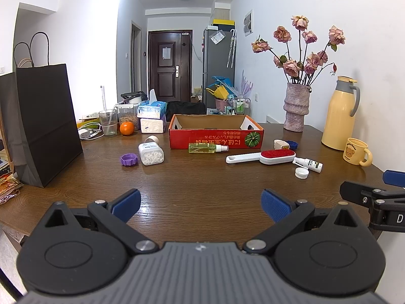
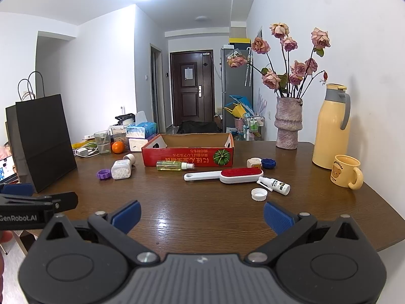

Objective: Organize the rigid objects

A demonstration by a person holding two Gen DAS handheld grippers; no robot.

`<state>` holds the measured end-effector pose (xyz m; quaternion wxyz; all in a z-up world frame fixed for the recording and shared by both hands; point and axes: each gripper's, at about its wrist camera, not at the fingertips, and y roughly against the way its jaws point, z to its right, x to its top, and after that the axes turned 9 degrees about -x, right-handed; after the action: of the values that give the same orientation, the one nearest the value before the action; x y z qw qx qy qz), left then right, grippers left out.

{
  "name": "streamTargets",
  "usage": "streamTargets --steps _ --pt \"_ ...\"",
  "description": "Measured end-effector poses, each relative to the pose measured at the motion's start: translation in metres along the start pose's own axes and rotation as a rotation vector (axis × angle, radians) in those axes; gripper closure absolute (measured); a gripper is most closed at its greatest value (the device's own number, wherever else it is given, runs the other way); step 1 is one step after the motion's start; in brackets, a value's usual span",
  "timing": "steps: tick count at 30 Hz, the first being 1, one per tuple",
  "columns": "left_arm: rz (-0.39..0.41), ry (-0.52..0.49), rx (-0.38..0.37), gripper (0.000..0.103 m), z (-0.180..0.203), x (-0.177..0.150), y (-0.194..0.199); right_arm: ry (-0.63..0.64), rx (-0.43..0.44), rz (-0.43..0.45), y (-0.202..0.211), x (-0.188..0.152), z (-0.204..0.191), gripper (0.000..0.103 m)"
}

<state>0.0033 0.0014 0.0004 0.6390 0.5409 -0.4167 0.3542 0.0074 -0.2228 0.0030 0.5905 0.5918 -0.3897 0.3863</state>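
Left gripper (image 1: 201, 206): blue-padded fingers spread wide, holding nothing, poised over the near edge of the brown wooden tabletop (image 1: 202, 185). Right gripper (image 2: 202, 215): likewise spread wide and empty, just beside the left one.

Red cardboard box with a pumpkin picture (image 1: 215, 136): open-topped, at mid-tabletop; its visible interior shows only bare cardboard, though the floor is partly hidden by the front wall.

Clear spray bottle of yellow-green liquid (image 1: 206, 148): lying on its side, just in front of the box's front wall.

White lint brush with a red pad (image 1: 263, 156): lying flat, right of the bottle, handle pointing left.

Small white spray bottle with a green label (image 1: 308, 163): lying right of the brush; a white ribbed cap (image 1: 301, 172) sits loose just in front of it.

Square clear jar of white pellets (image 1: 151, 153): left of the box, roughly half full, with a purple ribbed cap (image 1: 129, 159) beside it.

Small white square container (image 1: 281, 144) and blue ribbed cap (image 1: 293, 145): touching or nearly so, right of the box.

Clear drinking glass (image 1: 108, 122): far left, a straw-like stick inside.

Mottled pink ceramic vase (image 1: 296, 107): far right, holding dried pink roses (image 1: 301, 48).

Yellow mug with a bear print (image 1: 356, 151): upright beside a yellow thermos jug (image 1: 340, 112); contents not visible.
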Motion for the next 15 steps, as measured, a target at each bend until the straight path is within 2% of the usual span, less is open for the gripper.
streamTargets --steps 15 --pt "0.001 0.000 0.000 0.000 -0.0002 0.0000 0.0000 0.003 -0.001 0.001 0.0010 -0.0002 -0.0008 0.000"
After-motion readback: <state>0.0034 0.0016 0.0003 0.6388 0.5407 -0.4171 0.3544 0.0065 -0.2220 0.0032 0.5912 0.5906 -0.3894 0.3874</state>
